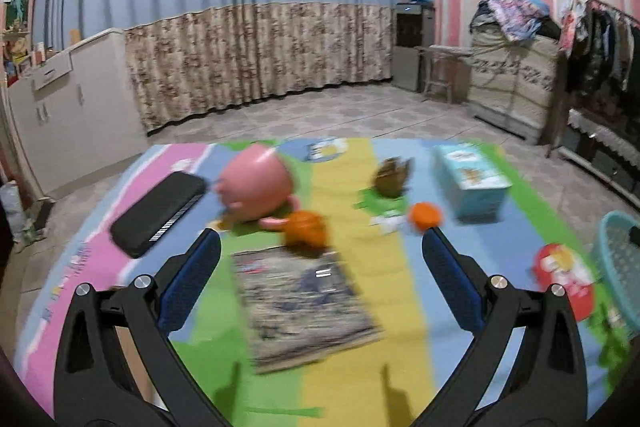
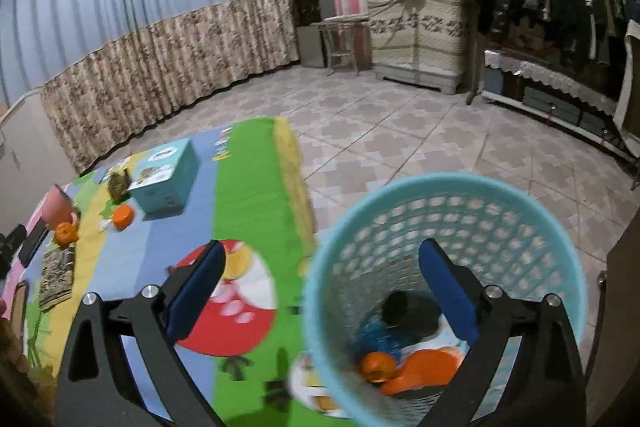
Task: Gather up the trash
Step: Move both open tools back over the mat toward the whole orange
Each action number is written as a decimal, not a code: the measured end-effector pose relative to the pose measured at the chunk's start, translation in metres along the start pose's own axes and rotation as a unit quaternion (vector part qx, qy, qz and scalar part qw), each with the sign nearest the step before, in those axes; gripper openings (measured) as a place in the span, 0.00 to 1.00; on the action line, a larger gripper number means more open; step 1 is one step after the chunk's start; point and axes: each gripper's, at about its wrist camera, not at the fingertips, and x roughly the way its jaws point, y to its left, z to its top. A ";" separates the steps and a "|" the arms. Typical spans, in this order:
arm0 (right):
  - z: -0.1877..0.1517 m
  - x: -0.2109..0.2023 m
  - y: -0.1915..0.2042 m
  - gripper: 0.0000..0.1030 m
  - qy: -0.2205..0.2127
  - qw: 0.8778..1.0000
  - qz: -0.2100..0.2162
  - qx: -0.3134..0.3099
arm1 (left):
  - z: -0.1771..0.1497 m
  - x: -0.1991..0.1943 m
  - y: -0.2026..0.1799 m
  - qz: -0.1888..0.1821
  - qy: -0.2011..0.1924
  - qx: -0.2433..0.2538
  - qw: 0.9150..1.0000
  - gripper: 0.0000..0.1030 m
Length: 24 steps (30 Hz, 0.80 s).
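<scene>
Striped play mat (image 1: 352, 379) covering tiled floor, curtained wall behind. Left gripper (image 1: 320, 239) hanging over the mat, jaws apart, nothing between them; orange peel (image 1: 306, 227) lying just beyond its fingertips, beside a pink mug (image 1: 256, 183). Right view alone showing the teal basket (image 2: 316, 291) interior at the mat's right edge: peel and dark scraps, blurred, possibly wrappers. Right gripper (image 2: 322, 255) straddling the basket rim, jaws wide, holding nothing.

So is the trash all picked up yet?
Partly. The blue basket already holds orange peel and dark bits. Nothing is in hand: the right tool hangs open over the basket and the left tool is open too. An orange scrap, an orange piece and a brown clump remain on the mat.
</scene>
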 end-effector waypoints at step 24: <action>-0.011 0.013 0.070 0.93 0.019 0.998 -0.044 -0.033 | 0.012 0.094 0.014 -0.013 0.081 0.008 0.997 0.95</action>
